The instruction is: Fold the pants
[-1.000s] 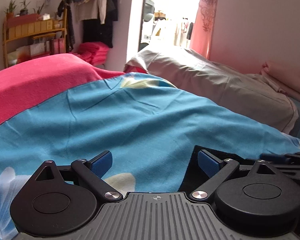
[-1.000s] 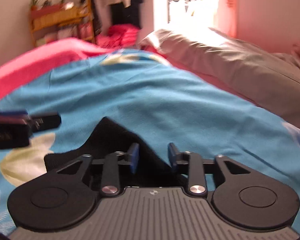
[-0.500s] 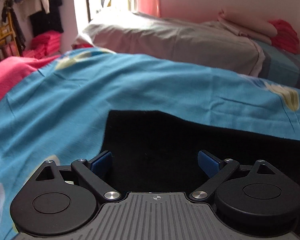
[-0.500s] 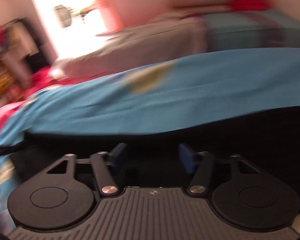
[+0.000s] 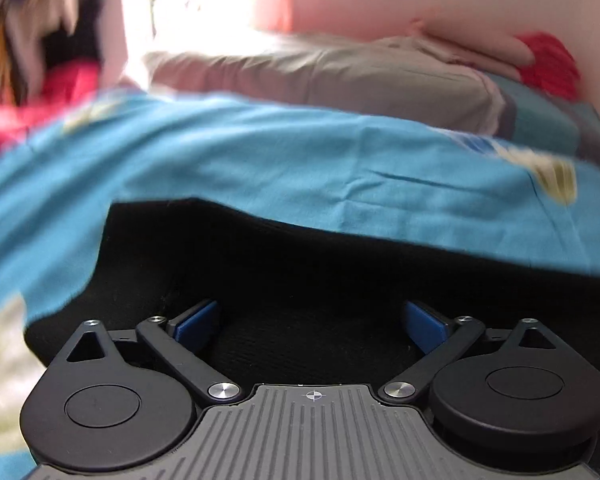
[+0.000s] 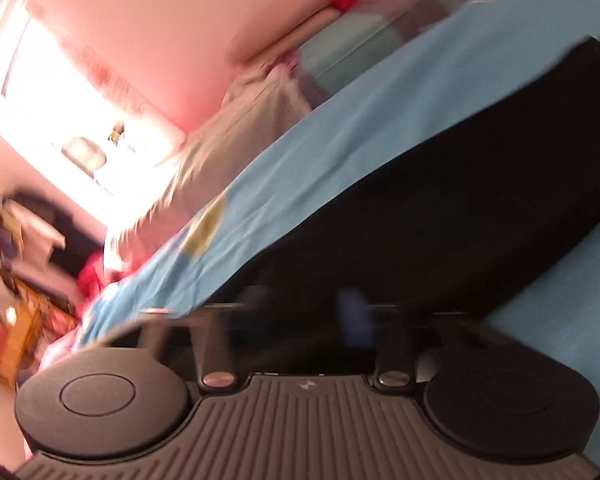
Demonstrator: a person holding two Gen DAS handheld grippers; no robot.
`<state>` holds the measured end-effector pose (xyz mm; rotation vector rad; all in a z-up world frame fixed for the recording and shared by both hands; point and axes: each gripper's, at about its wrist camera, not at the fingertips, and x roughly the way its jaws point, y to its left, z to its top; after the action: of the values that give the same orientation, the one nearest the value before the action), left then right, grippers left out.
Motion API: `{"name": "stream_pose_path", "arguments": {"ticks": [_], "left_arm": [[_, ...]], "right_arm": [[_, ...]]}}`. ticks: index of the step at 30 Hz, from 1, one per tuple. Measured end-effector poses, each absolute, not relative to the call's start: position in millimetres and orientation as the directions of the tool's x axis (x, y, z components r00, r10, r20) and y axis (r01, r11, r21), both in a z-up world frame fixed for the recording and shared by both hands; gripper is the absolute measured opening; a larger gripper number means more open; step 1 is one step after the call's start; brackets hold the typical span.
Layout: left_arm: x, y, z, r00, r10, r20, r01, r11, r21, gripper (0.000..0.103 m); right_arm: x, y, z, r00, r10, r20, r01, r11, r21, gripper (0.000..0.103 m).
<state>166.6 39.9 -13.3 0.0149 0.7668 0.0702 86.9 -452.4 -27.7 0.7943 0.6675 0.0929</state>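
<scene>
The black pants (image 5: 308, 264) lie flat on a blue bedsheet (image 5: 260, 152). In the left wrist view my left gripper (image 5: 312, 322) hangs low over their near part with its blue pads (image 5: 198, 320) wide apart and nothing between them. In the right wrist view, tilted and blurred by motion, the pants (image 6: 440, 200) stretch away as a long dark band across the sheet (image 6: 340, 120). My right gripper (image 6: 304, 316) is over their near end; its smeared fingers stand apart and look empty.
A grey-beige folded quilt (image 5: 340, 76) lies across the far side of the bed, with a red cloth (image 5: 548, 60) by the pink wall. A pink blanket (image 5: 28, 116) lies at the left. Hanging clothes and a bright doorway stand behind.
Both grippers have swung over the black pants. The right gripper has rolled sideways and opened wider than a second ago. The left gripper stays open and has come lower over the cloth.
</scene>
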Motion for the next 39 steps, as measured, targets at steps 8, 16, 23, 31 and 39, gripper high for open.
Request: {"name": "stream_pose_path", "arguments": {"ticks": [8, 16, 23, 31, 39], "left_arm": [[169, 43, -16, 0.726, 0.066, -0.684, -0.065, 0.998, 0.027, 0.103], [167, 44, -15, 0.730, 0.064, -0.680, -0.069, 0.997, 0.020, 0.103], [168, 43, -15, 0.733, 0.062, -0.677, -0.071, 0.997, 0.015, 0.103], [167, 44, -16, 0.736, 0.063, -0.674, -0.074, 0.997, 0.012, 0.103], [167, 44, -16, 0.736, 0.062, -0.674, -0.074, 0.997, 0.011, 0.103]], "right_arm": [[41, -496, 3, 0.832, -0.174, -0.527, 0.499, 0.650, 0.574, 0.062], [23, -480, -6, 0.783, 0.006, -0.622, 0.505, 0.577, 0.641, 0.081], [75, -495, -15, 0.825, 0.005, -0.565, 0.431, 0.641, 0.635, 0.086], [76, -493, -24, 0.846, -0.048, -0.531, 0.428, 0.654, 0.623, 0.033], [78, -506, -33, 0.849, 0.059, -0.525, 0.385, 0.612, 0.691, 0.017]]}}
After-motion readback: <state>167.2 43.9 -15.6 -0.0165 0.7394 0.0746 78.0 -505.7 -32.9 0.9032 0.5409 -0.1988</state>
